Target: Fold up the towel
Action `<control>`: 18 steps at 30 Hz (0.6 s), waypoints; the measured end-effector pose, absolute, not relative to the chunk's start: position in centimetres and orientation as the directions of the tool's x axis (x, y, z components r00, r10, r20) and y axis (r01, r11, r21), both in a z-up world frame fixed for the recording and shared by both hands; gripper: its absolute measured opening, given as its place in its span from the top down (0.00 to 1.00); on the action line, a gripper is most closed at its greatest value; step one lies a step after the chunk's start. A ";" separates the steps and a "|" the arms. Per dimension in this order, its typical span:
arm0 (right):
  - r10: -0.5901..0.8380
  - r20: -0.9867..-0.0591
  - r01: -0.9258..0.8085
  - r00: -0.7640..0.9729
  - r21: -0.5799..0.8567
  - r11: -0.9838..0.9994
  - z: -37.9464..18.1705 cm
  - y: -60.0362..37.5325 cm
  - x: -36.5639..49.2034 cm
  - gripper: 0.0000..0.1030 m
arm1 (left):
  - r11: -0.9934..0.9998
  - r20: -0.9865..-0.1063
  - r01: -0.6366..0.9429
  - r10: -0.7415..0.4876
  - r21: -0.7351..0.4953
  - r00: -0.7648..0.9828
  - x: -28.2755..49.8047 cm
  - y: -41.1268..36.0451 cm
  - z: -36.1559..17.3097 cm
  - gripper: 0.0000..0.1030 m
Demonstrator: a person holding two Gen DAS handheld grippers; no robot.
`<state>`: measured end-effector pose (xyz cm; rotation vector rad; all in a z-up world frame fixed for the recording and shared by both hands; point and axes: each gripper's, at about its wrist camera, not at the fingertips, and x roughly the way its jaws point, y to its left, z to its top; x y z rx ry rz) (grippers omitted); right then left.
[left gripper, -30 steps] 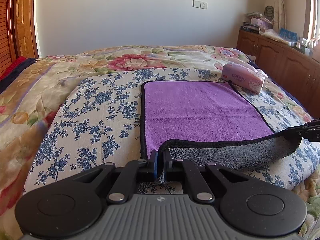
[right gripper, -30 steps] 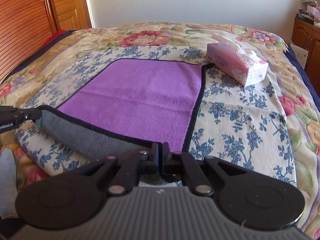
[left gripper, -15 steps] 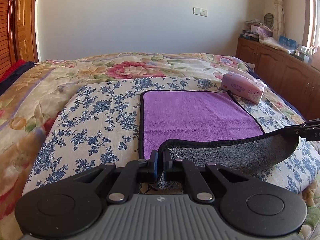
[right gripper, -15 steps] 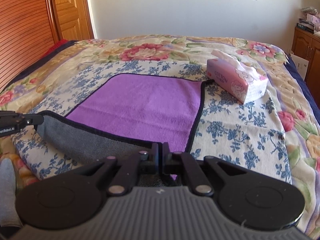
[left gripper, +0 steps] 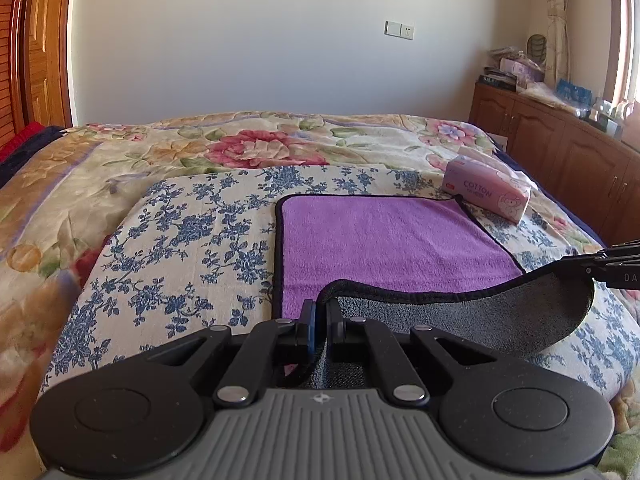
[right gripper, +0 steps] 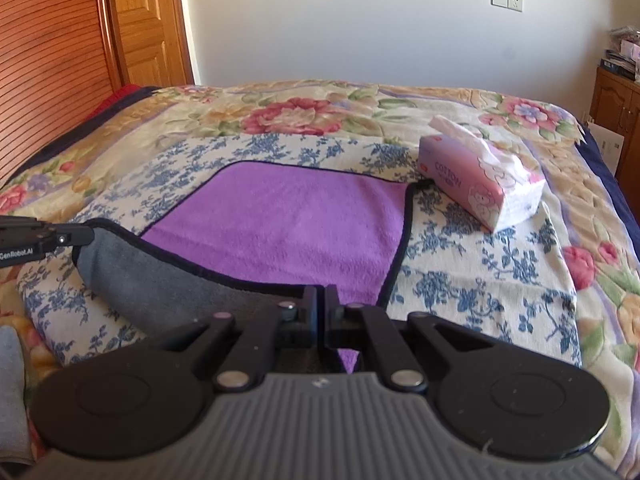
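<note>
A purple towel (left gripper: pixel 384 240) with a black hem and grey underside lies on the bed; it also shows in the right wrist view (right gripper: pixel 288 224). Its near edge is lifted, so the grey underside (left gripper: pixel 500 320) hangs between the two grippers. My left gripper (left gripper: pixel 320 316) is shut on the near left corner. My right gripper (right gripper: pixel 320 304) is shut on the near right corner. Each gripper shows at the edge of the other's view: the right gripper (left gripper: pixel 616 268) and the left gripper (right gripper: pixel 36 240).
A pink tissue pack (left gripper: pixel 488 194) lies by the towel's far right corner, also in the right wrist view (right gripper: pixel 480 180). The bed has a blue-flowered cloth (left gripper: pixel 192 240) over a floral quilt. Wooden cabinets (left gripper: pixel 560 160) stand at the right, a wooden door (right gripper: pixel 148 24) at the left.
Both grippers have risen with the towel's near edge. More of the grey underside shows and the flat purple part looks shorter.
</note>
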<state>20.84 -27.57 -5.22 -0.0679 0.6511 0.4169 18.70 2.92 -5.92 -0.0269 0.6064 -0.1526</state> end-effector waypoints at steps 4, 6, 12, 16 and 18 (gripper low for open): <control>0.358 -0.591 -0.402 0.722 0.062 0.913 -5.2 -27.6 21.3 0.97 | 0.988 -0.557 0.139 -0.156 -0.074 0.816 19.3 2.9 -5.8 0.94; 0.358 -0.589 -0.403 0.725 0.059 0.913 -5.2 -27.6 21.6 0.97 | 0.988 -0.557 0.140 -0.155 -0.071 0.816 19.6 3.0 -5.9 0.94; 0.362 -0.589 -0.415 0.723 0.048 0.908 -5.5 -27.5 22.5 0.97 | 0.988 -0.559 0.140 -0.153 -0.067 0.815 20.4 3.0 -6.1 0.94; 0.362 -0.588 -0.421 0.724 0.040 0.906 -5.6 -27.4 22.9 0.97 | 0.988 -0.562 0.141 -0.153 -0.064 0.813 21.1 3.0 -6.2 0.94; 0.361 -0.585 -0.421 0.726 0.036 0.906 -5.7 -27.4 23.1 0.97 | 0.988 -0.563 0.142 -0.151 -0.061 0.812 21.6 3.0 -6.4 0.94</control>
